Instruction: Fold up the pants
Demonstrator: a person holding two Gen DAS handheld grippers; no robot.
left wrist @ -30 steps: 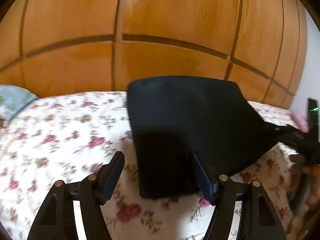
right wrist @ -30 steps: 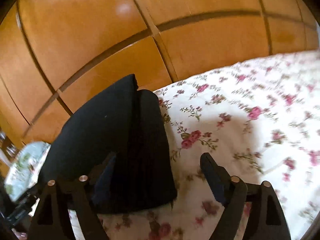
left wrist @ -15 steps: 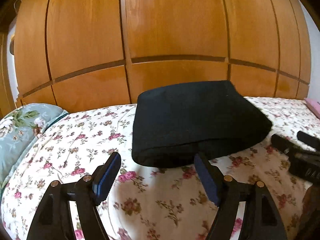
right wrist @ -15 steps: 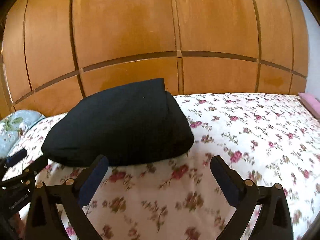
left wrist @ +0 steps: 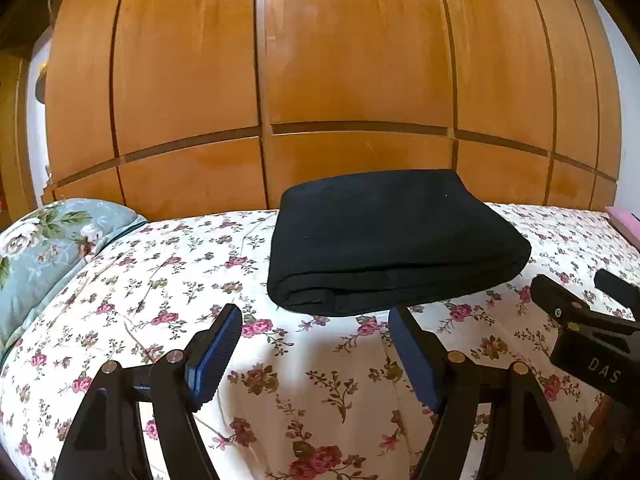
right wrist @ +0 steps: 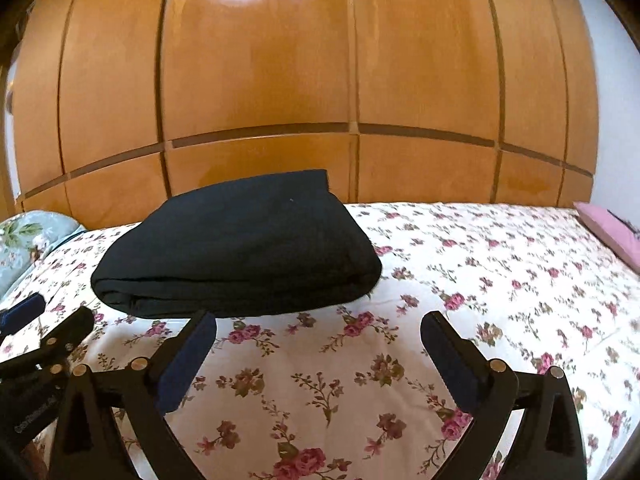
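Note:
The black pants (left wrist: 392, 240) lie folded into a thick flat rectangle on the floral bedspread (left wrist: 200, 280), near the wardrobe side. They also show in the right wrist view (right wrist: 240, 248). My left gripper (left wrist: 316, 320) is open and empty, just short of the bundle's near edge. My right gripper (right wrist: 318, 324) is open and empty, near the bundle's front right part. The right gripper shows at the right of the left wrist view (left wrist: 580, 312). The left gripper shows at the lower left of the right wrist view (right wrist: 44, 340).
A wooden wardrobe (left wrist: 352, 80) rises behind the bed. A pale blue floral pillow (left wrist: 44, 240) lies at the left. A pink pillow (right wrist: 612, 232) lies at the far right. Bare bedspread (right wrist: 480, 280) spreads right of the pants.
Both grippers have pulled back from the pants and levelled out. The bundle, earlier close between the fingers, now lies flat on the bed farther away.

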